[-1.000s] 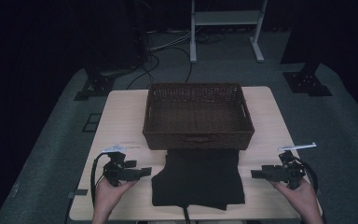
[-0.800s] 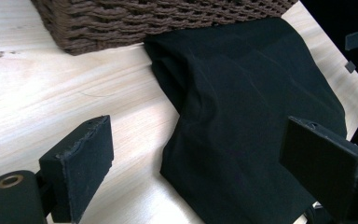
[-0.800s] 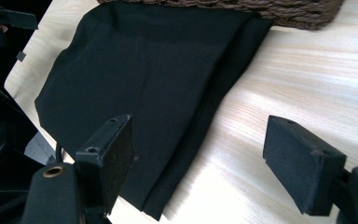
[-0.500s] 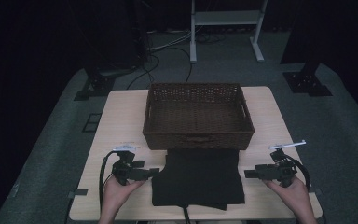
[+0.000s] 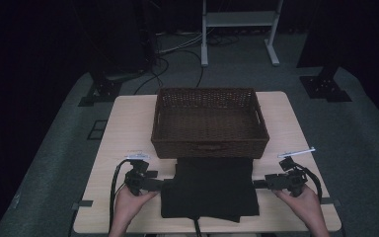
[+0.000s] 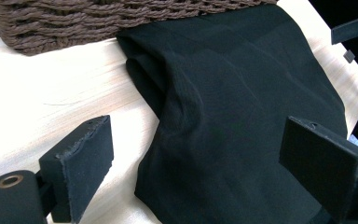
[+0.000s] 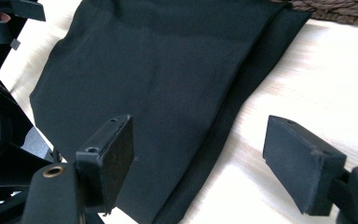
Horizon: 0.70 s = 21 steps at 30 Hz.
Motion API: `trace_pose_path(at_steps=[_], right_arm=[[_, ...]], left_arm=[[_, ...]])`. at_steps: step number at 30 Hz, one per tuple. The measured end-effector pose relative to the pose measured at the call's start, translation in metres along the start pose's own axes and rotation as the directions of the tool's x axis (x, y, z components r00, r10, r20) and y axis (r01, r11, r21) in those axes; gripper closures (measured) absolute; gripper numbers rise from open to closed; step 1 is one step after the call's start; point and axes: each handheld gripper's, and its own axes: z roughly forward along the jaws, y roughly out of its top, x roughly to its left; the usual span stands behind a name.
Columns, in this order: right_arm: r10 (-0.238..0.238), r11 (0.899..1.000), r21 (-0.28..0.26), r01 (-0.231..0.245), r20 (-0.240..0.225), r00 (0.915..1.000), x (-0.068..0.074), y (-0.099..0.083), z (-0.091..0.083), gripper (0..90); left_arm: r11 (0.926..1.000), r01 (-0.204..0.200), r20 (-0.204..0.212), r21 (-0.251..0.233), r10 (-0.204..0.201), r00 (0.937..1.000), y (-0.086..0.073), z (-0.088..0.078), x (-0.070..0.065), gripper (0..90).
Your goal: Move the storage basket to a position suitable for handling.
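A folded black cloth [image 5: 209, 185] lies on the wooden table [image 5: 128, 128], just in front of a brown wicker basket [image 5: 209, 121]. My left gripper [image 5: 164, 184] is at the cloth's left edge, open, its jaws straddling that edge in the left gripper view, where the cloth [image 6: 242, 121] lies between them. My right gripper [image 5: 256, 183] is at the cloth's right edge, also open, with the cloth [image 7: 158, 79] spreading under and between its jaws. Neither pair of jaws is pressed on the fabric.
The basket's woven wall [image 6: 102, 18] touches the cloth's far edge. Bare tabletop [image 5: 296, 123] flanks the basket on both sides. Cables [image 5: 177, 49] and a white stand [image 5: 237, 24] sit on the floor beyond the table.
Both grippers have moved inward from the table's sides until their jaws reach the left and right edges of the black cloth. Both stay open.
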Motion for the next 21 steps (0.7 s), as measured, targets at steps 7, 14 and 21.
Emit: trace_pose_path(at_steps=[7, 14, 21], right_arm=[[-0.004, 1.0, 0.029, 0.004, -0.011, 0.9999, 0.003, 0.003, 0.012, 23.7], [-0.012, 0.999, 0.048, 0.013, -0.018, 0.9998, 0.004, 0.006, 0.021, 23.7], [-0.013, 0.998, 0.067, 0.014, -0.02, 0.9997, 0.004, 0.008, 0.03, 23.7]], left_arm=[[0.9998, 0.004, 0.007, 0.021, -0.005, 1.0, 0.002, 0.009, 0.0, 8.8], [0.9991, 0.013, 0.011, 0.041, -0.013, 0.9999, 0.003, 0.016, 0.001, 8.8], [0.9967, 0.028, 0.008, 0.076, -0.028, 0.9996, 0.003, 0.028, 0.004, 8.8]])
